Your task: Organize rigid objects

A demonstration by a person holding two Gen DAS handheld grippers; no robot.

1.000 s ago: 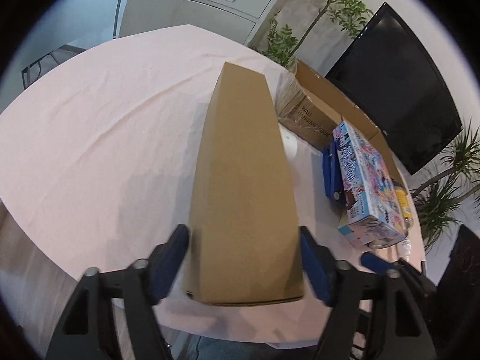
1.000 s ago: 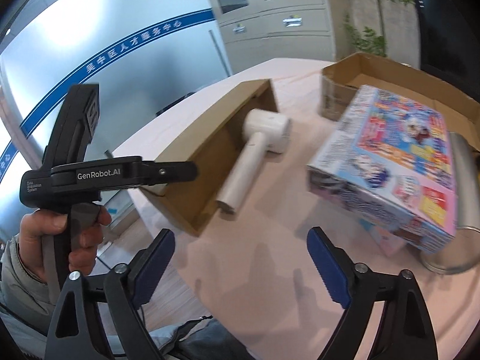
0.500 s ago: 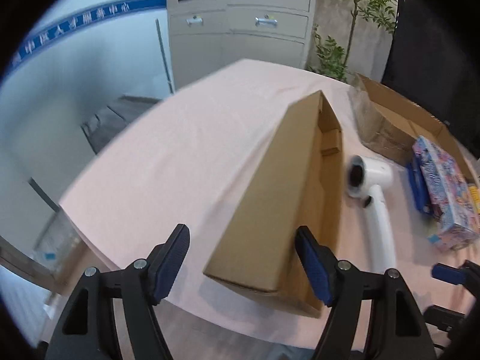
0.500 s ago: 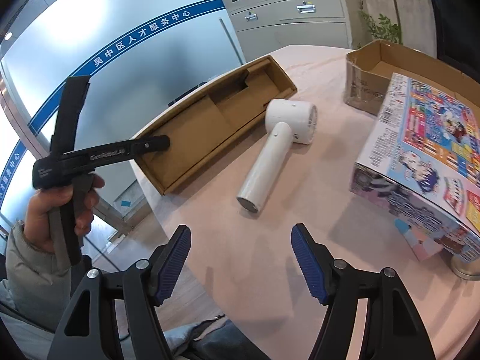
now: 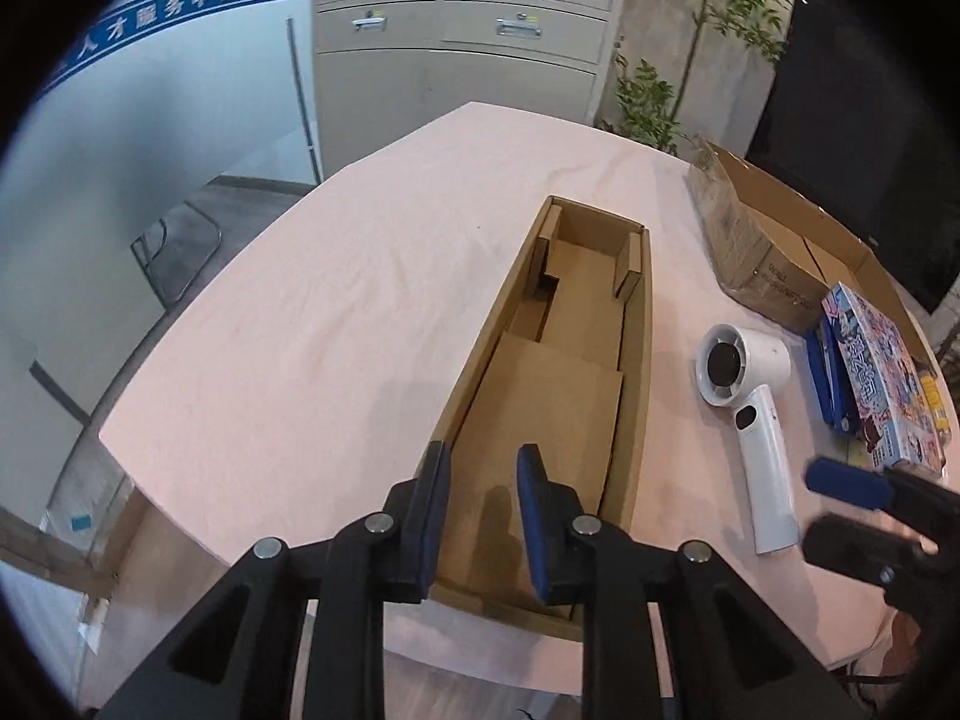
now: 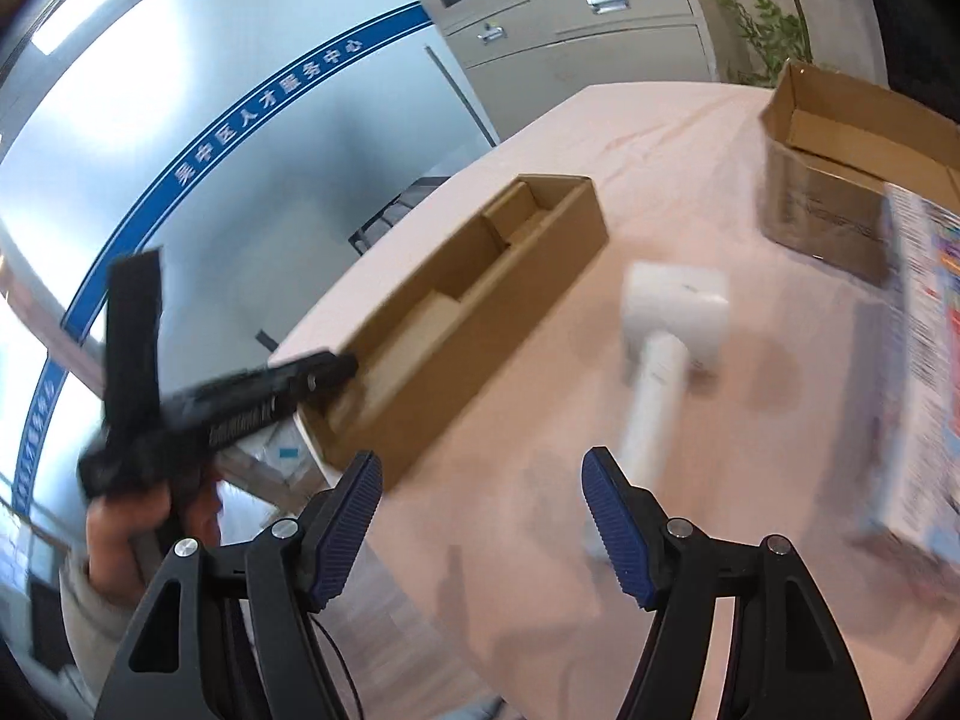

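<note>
Cardboard box (image 5: 576,372), long and open-topped, lies on the pink desk (image 5: 360,300) with the white handheld fan (image 5: 750,414) just beside it. Left claw (image 5: 480,516) is closing over the box's near left wall, pads not visibly pressing it. Right claw (image 6: 480,522) stands apart and empty near the fan's handle.

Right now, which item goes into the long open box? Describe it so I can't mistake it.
Start at the long open cardboard box on the pink tablecloth. Just right of it lies the white handheld fan, round head toward the far side, straight handle toward the near edge. It is the only plain white item; things further right are colourful boxes.
</note>
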